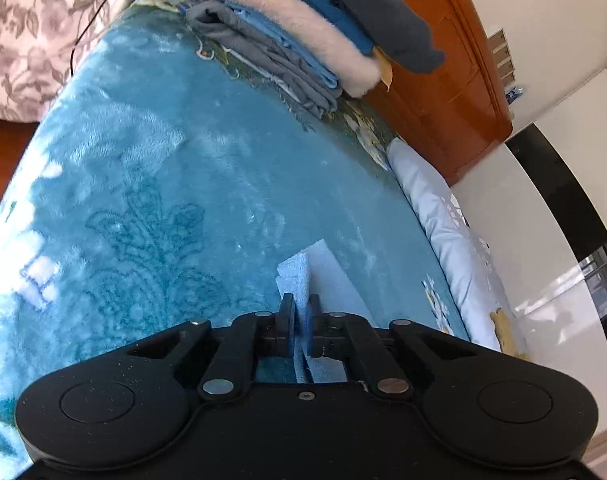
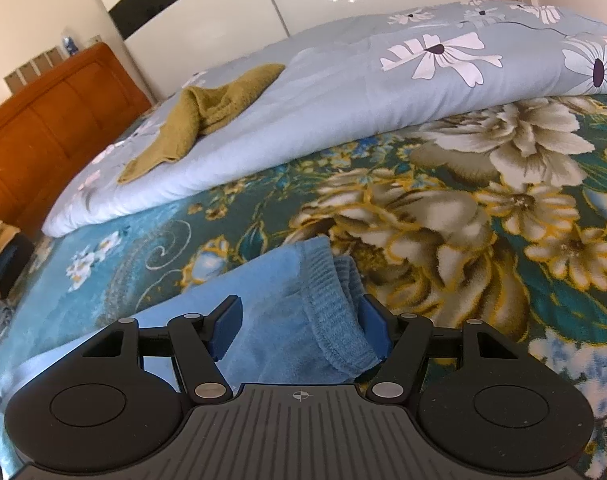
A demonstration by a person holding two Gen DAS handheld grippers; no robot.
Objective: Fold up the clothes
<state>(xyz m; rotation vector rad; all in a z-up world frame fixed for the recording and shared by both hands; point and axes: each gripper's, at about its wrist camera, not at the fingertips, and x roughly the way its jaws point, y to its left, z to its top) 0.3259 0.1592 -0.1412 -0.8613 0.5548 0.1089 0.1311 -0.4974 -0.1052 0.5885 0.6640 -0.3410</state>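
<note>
A light blue garment lies on the teal floral blanket. In the left wrist view my left gripper point(image 1: 302, 305) is shut on a thin pale blue edge of the garment point(image 1: 303, 276), which sticks up between the pads. In the right wrist view my right gripper point(image 2: 301, 312) stands open around the garment's ribbed cuff point(image 2: 327, 300); the cloth lies between the blue pads, and the right pad point(image 2: 373, 320) touches it. The rest of the garment is hidden under the grippers.
A stack of folded clothes point(image 1: 287, 32) sits at the far end of the teal blanket point(image 1: 163, 184) by the wooden headboard point(image 1: 443, 92). A pale floral quilt point(image 2: 343, 92) lies alongside, with an olive garment point(image 2: 199, 112) on it. A dark cable point(image 1: 91, 24) crosses a floral pillow.
</note>
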